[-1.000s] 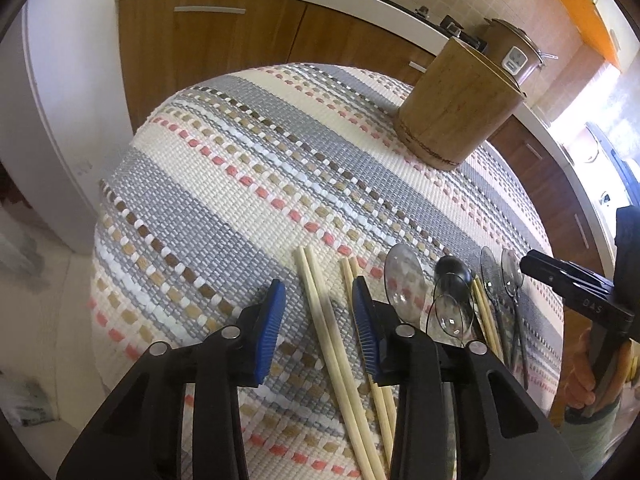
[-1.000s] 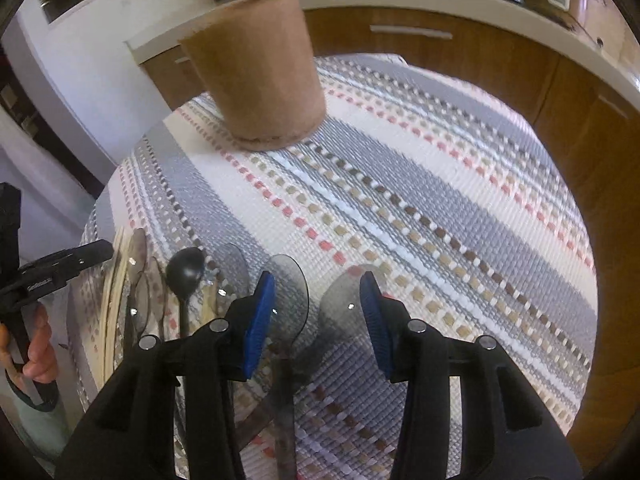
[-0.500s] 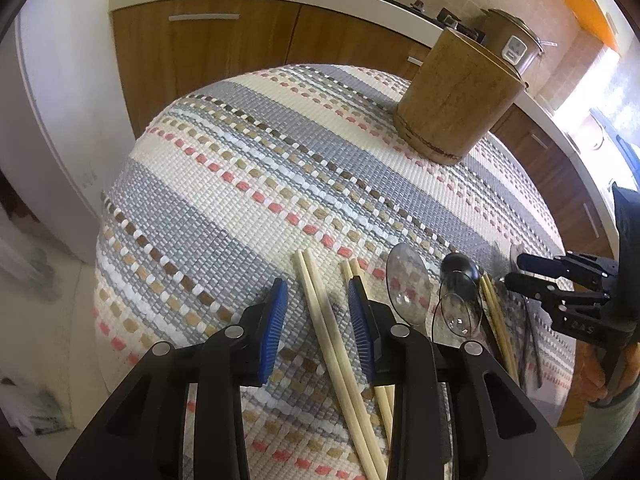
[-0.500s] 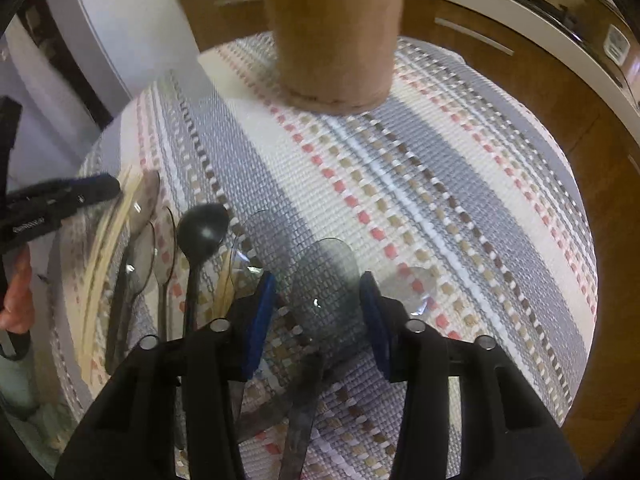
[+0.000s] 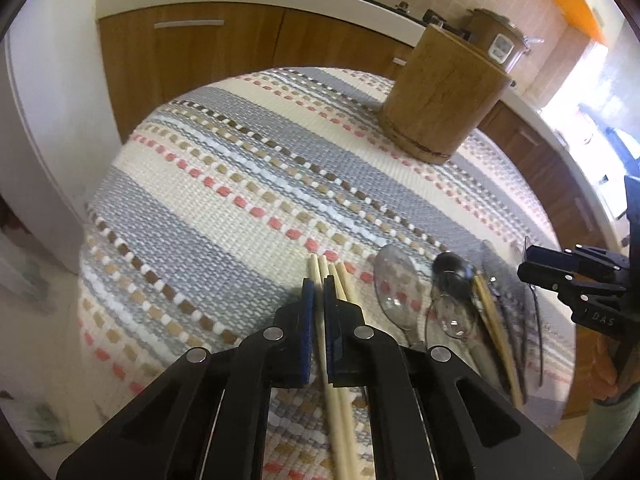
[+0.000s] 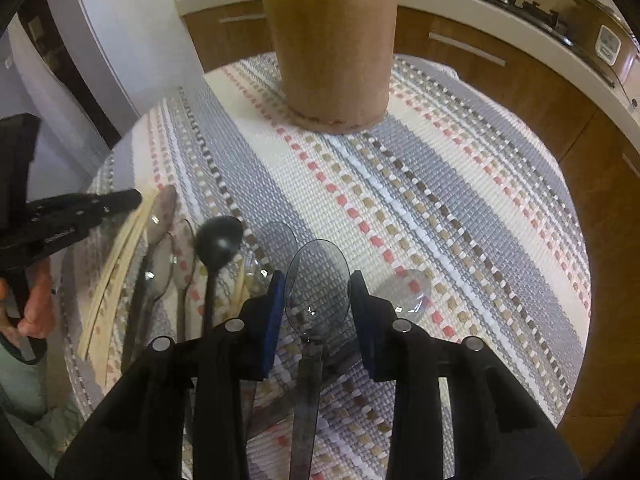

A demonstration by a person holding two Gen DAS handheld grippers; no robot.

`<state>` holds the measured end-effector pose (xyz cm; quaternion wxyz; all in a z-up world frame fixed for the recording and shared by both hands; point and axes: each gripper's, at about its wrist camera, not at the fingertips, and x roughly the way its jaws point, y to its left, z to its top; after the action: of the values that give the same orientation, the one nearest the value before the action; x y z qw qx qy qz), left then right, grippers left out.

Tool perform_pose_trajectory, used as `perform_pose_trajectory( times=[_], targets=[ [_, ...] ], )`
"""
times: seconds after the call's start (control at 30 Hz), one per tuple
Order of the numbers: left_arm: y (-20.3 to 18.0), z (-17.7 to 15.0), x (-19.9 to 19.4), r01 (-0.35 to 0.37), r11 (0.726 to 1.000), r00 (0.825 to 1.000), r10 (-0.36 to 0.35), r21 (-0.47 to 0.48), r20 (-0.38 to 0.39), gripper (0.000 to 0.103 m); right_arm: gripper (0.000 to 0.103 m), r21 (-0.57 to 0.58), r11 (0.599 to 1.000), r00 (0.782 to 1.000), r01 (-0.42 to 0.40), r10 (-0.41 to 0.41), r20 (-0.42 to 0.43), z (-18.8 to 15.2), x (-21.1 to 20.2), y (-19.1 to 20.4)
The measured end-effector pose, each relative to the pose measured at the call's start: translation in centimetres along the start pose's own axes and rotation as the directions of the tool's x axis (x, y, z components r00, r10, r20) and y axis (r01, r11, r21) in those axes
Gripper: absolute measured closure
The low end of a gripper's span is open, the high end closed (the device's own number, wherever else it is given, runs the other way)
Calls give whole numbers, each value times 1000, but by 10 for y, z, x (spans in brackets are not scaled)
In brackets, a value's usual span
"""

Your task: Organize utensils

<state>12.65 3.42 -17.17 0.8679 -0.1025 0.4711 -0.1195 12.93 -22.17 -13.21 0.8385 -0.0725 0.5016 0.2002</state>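
My left gripper [image 5: 319, 292] is shut on a pale wooden chopstick [image 5: 314, 270] on the striped woven mat [image 5: 224, 184]; more chopsticks [image 5: 344, 280] lie just to its right. Clear spoons [image 5: 394, 292] and a black spoon [image 5: 452, 270] lie further right. My right gripper [image 6: 318, 292] is open, its blue pads on either side of a clear smoky spoon [image 6: 318, 276] lying on the mat [image 6: 440, 184]. A black spoon [image 6: 218, 240] and several other spoons and chopsticks [image 6: 116, 256] lie to its left. The wooden holder [image 6: 332, 48] stands at the back, and also shows in the left wrist view [image 5: 440, 92].
The mat covers a small round table with edges close on all sides. Wooden cabinets [image 5: 192, 52] and a white counter with a rice cooker [image 5: 496, 36] stand behind. The other hand-held gripper shows at each view's edge [image 5: 576, 284] [image 6: 72, 216].
My left gripper has closed from open onto a chopstick. My right gripper has moved forward over the clear spoon, its jaws narrowing slightly but still open.
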Motion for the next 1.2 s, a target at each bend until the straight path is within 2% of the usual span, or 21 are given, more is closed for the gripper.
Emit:
perform_pose_trajectory(
  times=[0.1,0.47,0.67,0.7,0.73,0.8,1.03,1.2],
  targets=[
    [0,-2,-3,34,999,999,-34,-3,17,101,73,1,1000,1000,-4,4,26,-3,-7,2],
    [-6,0,-25,54,998,995,-56,20,86,103,73,12,1000,999,-2,2,40,-4,-9,3],
    [-6,-3,-14,18,999,999,-20,47,34,103,73,15,1000,999,-12,11,40,-3,-8,2],
    [-6,-5,-13,-4,999,1000,2,51,28,101,73,17,1000,999,-13,12,37,-3,-7,1],
    [-7,-7,-12,-19,998,1000,17,56,25,86,73,18,1000,999,-13,12,36,-3,-7,1],
    [-7,-11,-13,-34,997,999,33,66,19,61,73,23,1000,999,-14,13,33,-4,-5,0],
    [-2,-12,-24,-4,999,1000,3,53,19,64,73,27,999,999,-18,17,31,-5,-5,-1],
    [9,-12,-25,85,996,996,-85,14,-18,71,73,32,999,999,-25,24,36,-5,-6,-1]
  ],
)
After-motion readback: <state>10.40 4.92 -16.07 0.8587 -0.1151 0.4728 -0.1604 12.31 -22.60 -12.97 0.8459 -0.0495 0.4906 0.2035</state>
